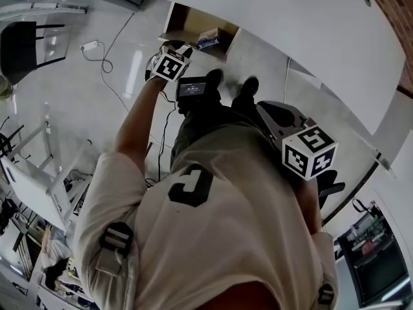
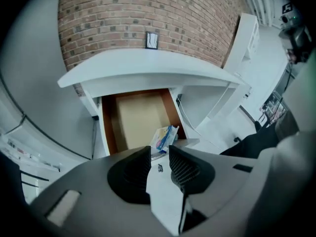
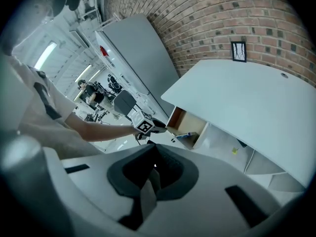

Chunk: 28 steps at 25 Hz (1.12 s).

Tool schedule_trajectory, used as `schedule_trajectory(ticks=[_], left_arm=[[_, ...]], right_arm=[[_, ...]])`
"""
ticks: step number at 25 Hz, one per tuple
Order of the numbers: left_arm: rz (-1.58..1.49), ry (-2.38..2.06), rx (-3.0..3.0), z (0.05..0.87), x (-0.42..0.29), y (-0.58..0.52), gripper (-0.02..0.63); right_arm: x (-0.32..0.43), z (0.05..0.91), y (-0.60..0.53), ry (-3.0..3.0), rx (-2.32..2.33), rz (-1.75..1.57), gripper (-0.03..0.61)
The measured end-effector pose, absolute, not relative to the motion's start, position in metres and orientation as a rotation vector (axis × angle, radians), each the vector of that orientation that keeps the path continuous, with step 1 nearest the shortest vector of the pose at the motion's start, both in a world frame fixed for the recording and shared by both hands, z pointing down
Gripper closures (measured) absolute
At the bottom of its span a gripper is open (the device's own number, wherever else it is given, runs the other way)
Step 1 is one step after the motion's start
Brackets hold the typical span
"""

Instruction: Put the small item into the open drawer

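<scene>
One packet [image 2: 165,137] I see in the drawer's [image 2: 107,127] front right corner, room behind it; left gripper [image 2: 159,152] gapes empty, right gripper [image 3: 155,165] closed, empty.

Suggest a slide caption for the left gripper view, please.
Open left gripper above the open drawer, small packet lying inside.

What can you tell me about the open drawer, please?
The drawer stands pulled out from under the white desk. Its floor and side walls look like brown wood; its front is white. A small blue-and-white packet lies inside at the front end, by one side wall. Otherwise it looks empty.
</scene>
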<state>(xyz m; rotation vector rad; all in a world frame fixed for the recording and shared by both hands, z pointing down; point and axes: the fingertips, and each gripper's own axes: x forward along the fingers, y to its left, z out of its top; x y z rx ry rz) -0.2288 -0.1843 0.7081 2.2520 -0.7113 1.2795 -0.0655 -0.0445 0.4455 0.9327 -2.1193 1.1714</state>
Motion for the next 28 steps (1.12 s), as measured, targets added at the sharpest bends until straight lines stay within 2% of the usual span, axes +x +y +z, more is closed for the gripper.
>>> schedule_trajectory(ticks=[4, 6, 9, 18, 28], left_arm=[[1.133, -0.821, 2.258, 0.661, -0.244, -0.181, 0.509], [1.084, -0.837, 2.286, 0.637, -0.245, -0.176, 0.573], [1.016, -0.847, 2.354, 0.599, -0.236, -0.171, 0.589], [0.980, -0.795, 2.559, 0.539, -0.187, -0.142, 0.592], [0.998, -0.878, 2.567, 0.518, -0.174, -0.130, 0.592]], right_arm=[[-0.068, 0.439, -0.054, -2.162, 0.932, 1.143, 0.575], [-0.070, 0.436, -0.058, -2.184, 0.932, 1.133, 0.575], [-0.073, 0.429, -0.062, -2.217, 0.919, 1.103, 0.575], [-0.078, 0.410, -0.067, -2.315, 0.883, 1.022, 0.575], [-0.060, 0.404, -0.051, -2.376, 0.830, 0.982, 0.575]])
